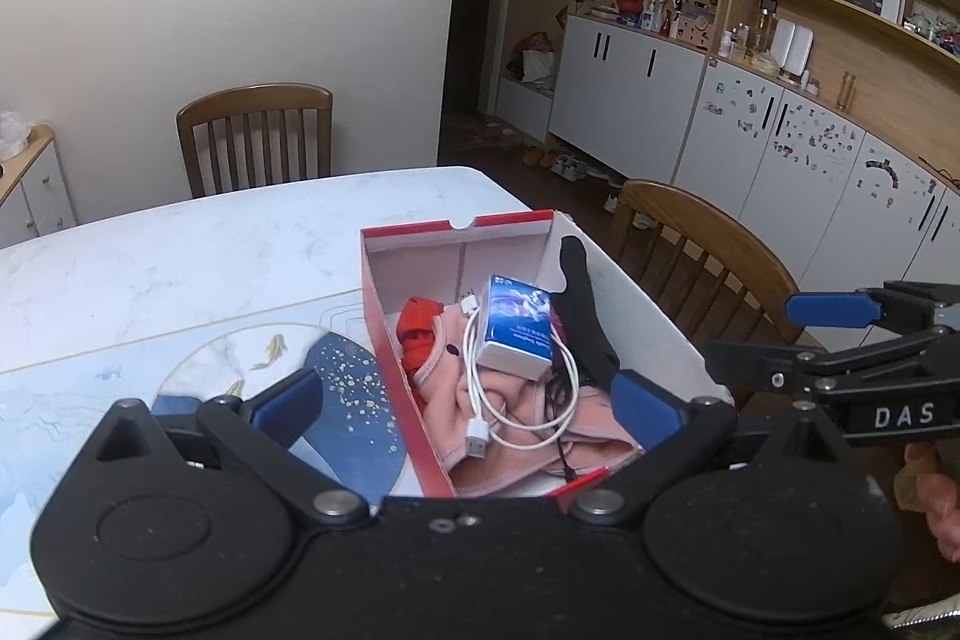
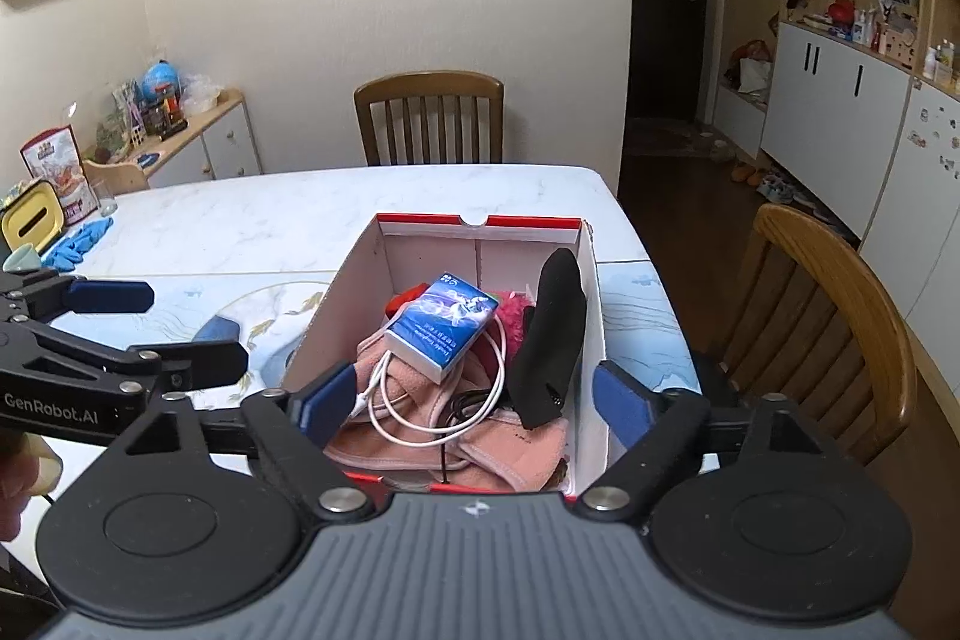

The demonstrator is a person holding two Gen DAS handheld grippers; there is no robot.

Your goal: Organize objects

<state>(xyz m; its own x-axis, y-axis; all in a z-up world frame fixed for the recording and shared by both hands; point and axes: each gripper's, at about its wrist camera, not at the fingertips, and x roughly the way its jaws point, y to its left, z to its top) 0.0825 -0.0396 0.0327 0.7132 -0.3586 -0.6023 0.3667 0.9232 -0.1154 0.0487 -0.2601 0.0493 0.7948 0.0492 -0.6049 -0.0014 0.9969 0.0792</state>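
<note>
While both tools hover above the near end of the red shoebox (image 2: 591,280), neither grips anything; the left hand-held gripper (image 1: 468,406) stands with its blue-padded jaws spread wide, one pad outside the box's left wall, the other over its interior; the right hand-held gripper (image 2: 474,400) is likewise spread, its pads straddling the box contents without contact. Directly ahead of both, the box sits on the marble counter (image 2: 252,214), near its right edge; inside lie a pink garment (image 2: 528,445) at the bottom, a blue-and-white carton (image 2: 441,319) on top of it, a white USB cable (image 2: 408,421) looped under the carton, a black sock (image 2: 552,334) leaning against the right wall, and red fabric (image 1: 417,331) towards the left wall. Beyond the left hand-held gripper, blue gloves (image 2: 78,241) lie on the counter; a wooden chair (image 2: 429,118) stands at the far side.
</note>
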